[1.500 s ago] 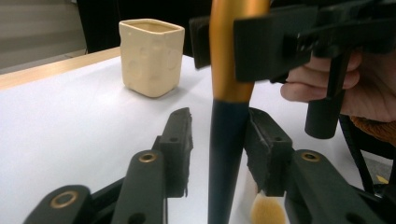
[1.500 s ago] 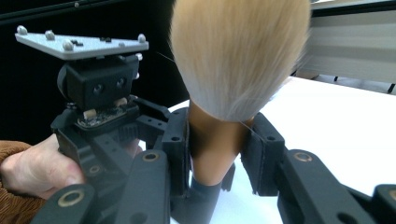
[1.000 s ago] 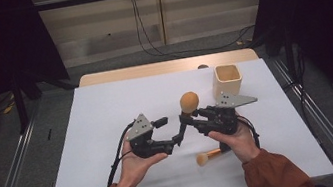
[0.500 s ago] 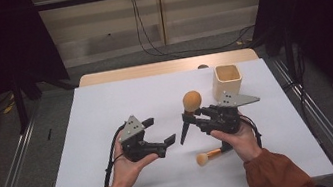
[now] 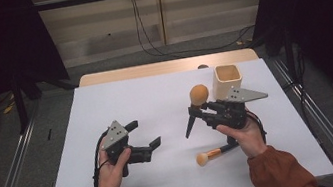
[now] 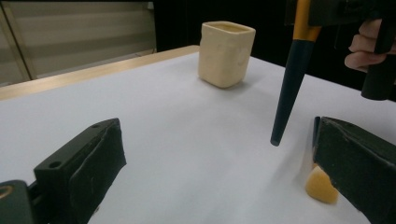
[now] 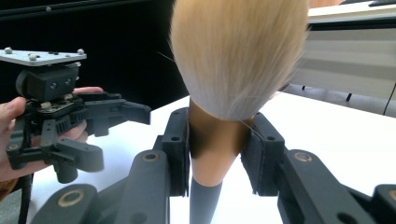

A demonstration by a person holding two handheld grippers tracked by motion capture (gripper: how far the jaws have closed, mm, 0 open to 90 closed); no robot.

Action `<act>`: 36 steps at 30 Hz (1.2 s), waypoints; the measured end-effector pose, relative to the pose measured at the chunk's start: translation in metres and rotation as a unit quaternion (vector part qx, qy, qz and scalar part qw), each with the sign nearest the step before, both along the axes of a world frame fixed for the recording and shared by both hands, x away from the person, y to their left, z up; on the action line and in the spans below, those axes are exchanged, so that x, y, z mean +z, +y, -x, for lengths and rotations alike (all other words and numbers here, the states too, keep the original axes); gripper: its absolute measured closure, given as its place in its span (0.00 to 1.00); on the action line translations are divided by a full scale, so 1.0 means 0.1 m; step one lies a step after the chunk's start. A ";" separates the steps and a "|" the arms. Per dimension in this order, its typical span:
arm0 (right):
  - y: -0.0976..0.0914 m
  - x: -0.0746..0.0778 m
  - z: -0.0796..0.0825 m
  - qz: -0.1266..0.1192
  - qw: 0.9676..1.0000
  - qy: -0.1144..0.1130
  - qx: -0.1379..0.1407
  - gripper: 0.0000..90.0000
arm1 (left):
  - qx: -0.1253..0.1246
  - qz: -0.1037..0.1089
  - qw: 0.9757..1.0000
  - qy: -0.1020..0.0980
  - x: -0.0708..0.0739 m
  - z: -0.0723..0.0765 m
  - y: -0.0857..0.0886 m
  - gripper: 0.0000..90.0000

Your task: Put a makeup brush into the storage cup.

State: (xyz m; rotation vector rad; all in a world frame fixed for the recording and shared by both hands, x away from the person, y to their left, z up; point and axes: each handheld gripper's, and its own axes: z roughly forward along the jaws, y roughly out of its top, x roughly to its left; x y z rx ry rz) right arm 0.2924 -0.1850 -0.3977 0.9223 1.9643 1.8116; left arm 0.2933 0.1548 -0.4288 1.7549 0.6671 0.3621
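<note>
High view: left gripper (image 5: 146, 134) at about 8 o'clock on the white table (image 5: 120, 101), jaws wide apart, just been opening, nothing between them. Right gripper (image 5: 197, 113) at about 4 o'clock, clamped on a makeup brush (image 5: 198, 95), bristle head up, dark handle pointing down toward the table without touching it. Cream cup (image 5: 228, 79) at 2 o'clock, just behind the right gripper. Second brush (image 5: 212, 154) lying flat at 5 o'clock, near the right hand.

Left gripper view: two black jaws far apart at 7 and 4 o'clock, only bare table between. Dark tapered handle of the held brush (image 6: 288, 100) hanging at 2 o'clock, tip above the surface. Cup (image 6: 225, 53) at 12 o'clock, upright and empty as far as visible. Bristle tip of the lying brush (image 6: 321, 185) peeking out at 4 o'clock beside the jaw.

Right gripper view: pads pressed on the brush neck (image 7: 215, 149) from both sides, big bristle head (image 7: 238, 51) above, left gripper (image 7: 123, 114) open at 9 o'clock.

Risks, as a judgement: grip on the smooth round neck, so possible slipping or tilting during the move to the cup; long handle may hit the cup rim and push the cup over.
</note>
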 end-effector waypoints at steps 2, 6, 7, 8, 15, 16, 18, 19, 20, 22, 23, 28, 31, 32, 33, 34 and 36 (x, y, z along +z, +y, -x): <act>-0.03 0.01 -0.01 0.000 1.000 -0.001 -0.004 0.73 | 0.013 -0.008 1.000 -0.001 0.00 0.02 0.05 0.02; -0.11 0.05 -0.03 -0.003 1.000 -0.005 -0.017 0.73 | 0.026 -0.008 0.999 -0.018 -0.01 0.04 0.15 0.02; -0.14 0.06 -0.04 -0.002 1.000 -0.005 -0.020 0.73 | 0.036 -0.002 0.999 -0.021 0.00 0.05 0.18 0.03; -0.16 0.06 -0.04 -0.002 1.000 -0.006 -0.025 0.73 | 0.040 0.002 0.999 -0.022 0.00 0.05 0.20 0.03; -0.30 0.13 -0.08 0.005 0.999 -0.008 -0.041 0.73 | 0.046 -0.016 0.999 -0.005 -0.09 0.09 0.37 0.02; -0.33 0.15 -0.09 0.006 0.999 -0.010 -0.045 0.73 | 0.046 -0.017 0.999 -0.002 -0.11 0.10 0.39 0.02; -0.37 0.17 -0.10 0.012 0.999 -0.012 -0.050 0.73 | 0.046 -0.026 0.999 -0.003 -0.12 0.11 0.43 0.02; -0.39 0.18 -0.10 0.014 0.998 -0.012 -0.053 0.73 | 0.050 -0.023 0.999 -0.001 -0.13 0.13 0.45 0.02; -0.42 0.19 -0.11 0.016 0.998 -0.012 -0.059 0.73 | 0.049 -0.023 0.999 0.000 -0.13 0.14 0.47 0.02; -0.46 0.21 -0.13 0.018 0.997 -0.013 -0.068 0.73 | 0.050 -0.017 0.999 0.001 -0.14 0.17 0.51 0.02; -0.49 0.21 -0.14 0.019 0.997 -0.013 -0.072 0.73 | 0.051 -0.016 0.999 0.001 -0.14 0.17 0.52 0.02; -0.55 0.25 -0.17 0.024 0.996 -0.016 -0.083 0.73 | 0.070 -0.011 0.997 0.005 -0.16 0.23 0.63 0.02; -0.58 0.27 -0.18 0.024 0.996 -0.018 -0.087 0.73 | 0.080 -0.011 0.997 0.005 -0.19 0.26 0.70 0.02; -0.60 0.28 -0.20 0.026 0.995 -0.019 -0.092 0.73 | 0.083 -0.012 0.996 0.007 -0.20 0.27 0.71 0.02; -0.62 0.29 -0.20 0.025 0.995 -0.021 -0.094 0.73 | 0.090 -0.008 0.996 0.007 -0.21 0.28 0.73 0.02; -0.62 0.29 -0.20 0.025 0.995 -0.021 -0.094 0.73 | 0.093 -0.004 0.996 0.008 -0.23 0.29 0.76 0.02; -0.64 0.30 -0.22 0.024 0.995 -0.020 -0.098 0.73 | 0.100 0.002 0.995 0.011 -0.25 0.30 0.80 0.02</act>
